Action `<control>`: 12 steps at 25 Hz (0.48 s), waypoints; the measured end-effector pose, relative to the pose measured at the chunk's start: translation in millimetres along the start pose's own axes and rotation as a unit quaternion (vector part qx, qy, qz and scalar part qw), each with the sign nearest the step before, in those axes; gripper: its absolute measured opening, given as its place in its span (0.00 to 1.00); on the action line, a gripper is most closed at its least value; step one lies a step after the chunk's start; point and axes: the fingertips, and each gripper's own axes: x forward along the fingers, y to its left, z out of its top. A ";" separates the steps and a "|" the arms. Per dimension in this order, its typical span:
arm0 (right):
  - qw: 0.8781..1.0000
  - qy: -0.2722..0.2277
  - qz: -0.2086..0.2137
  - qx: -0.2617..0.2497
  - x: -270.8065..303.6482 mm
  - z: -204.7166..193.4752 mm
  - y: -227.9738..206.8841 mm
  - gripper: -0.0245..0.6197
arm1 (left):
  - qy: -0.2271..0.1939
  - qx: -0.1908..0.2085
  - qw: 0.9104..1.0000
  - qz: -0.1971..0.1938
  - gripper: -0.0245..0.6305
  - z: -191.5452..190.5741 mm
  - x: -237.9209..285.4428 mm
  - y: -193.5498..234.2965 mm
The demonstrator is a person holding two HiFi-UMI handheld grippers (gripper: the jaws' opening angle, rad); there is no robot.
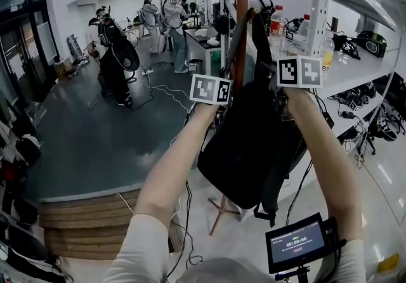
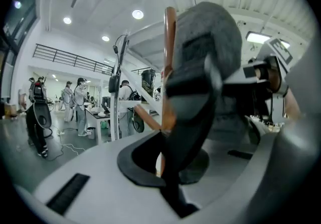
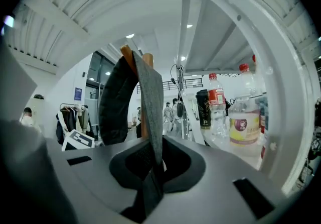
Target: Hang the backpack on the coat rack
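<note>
Only the head view shows the whole black backpack (image 1: 250, 142), hanging between two raised arms in front of the brown pole of the coat rack (image 1: 240, 28), its bottom well clear of the floor. The grip itself shows only in the gripper views. The left gripper (image 1: 219, 90) has its jaws pinched together on a black strap (image 2: 188, 117), the pole just behind. The right gripper (image 1: 293, 72) is clamped on a grey strap (image 3: 149, 112) rising beside the pole's top. The right gripper view alone shows bottles (image 3: 216, 110) close up on the shelf (image 1: 361, 66).
</note>
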 end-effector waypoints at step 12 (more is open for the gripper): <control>0.991 -0.127 -0.007 -0.036 -55.1 -9.0 -3.1 0.11 | -0.184 0.064 0.980 -0.036 0.15 -20.8 -94.3 -65.1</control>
